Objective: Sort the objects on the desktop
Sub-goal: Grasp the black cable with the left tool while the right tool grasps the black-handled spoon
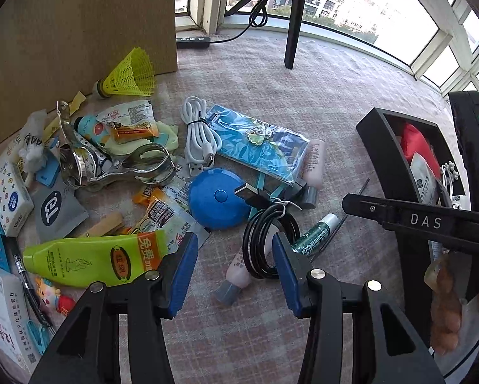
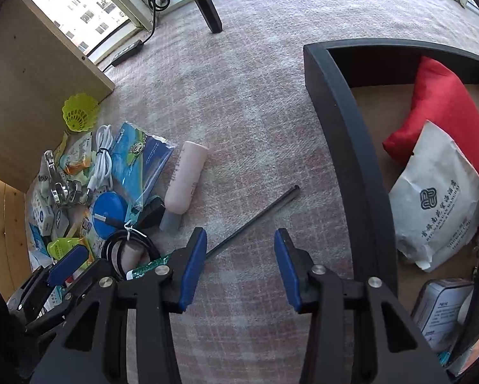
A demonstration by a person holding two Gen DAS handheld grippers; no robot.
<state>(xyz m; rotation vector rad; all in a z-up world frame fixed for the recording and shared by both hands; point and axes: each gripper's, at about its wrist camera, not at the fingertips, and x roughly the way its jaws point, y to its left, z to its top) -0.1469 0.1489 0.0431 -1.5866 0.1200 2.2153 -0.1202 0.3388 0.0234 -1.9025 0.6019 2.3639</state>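
Left gripper (image 1: 234, 249): jaws apart, nothing between the blue pads; pointing down over the clutter pile, right pad just over the black coiled cable (image 1: 266, 240).
Right gripper (image 2: 239, 256): jaws apart, empty — only bare pink cloth (image 2: 255, 112) between the pads; its left finger overlaps the near end of the thin black rod (image 2: 255, 217).
Pile, left-wrist view: green tube (image 1: 95, 260) at the left pad, blue round tape measure (image 1: 218, 198), white cable (image 1: 197, 134), blue patterned pouch (image 1: 258, 142), metal clip (image 1: 117, 166), yellow shuttlecock (image 1: 130, 73), tissue pack (image 1: 10, 198), small green glitter tube (image 1: 316, 232) beside the right pad.
Pink tube (image 2: 185, 182): lying on the cloth at the pile's edge, grey cap toward the camera.
Black tray (image 2: 345, 147): right of the pile, well apart from it — holds a red pouch (image 2: 437, 108), a white paper packet (image 2: 437, 198) and a silver box (image 2: 444, 310).
Background: cardboard panel (image 1: 79, 25) behind the pile, windows beyond.
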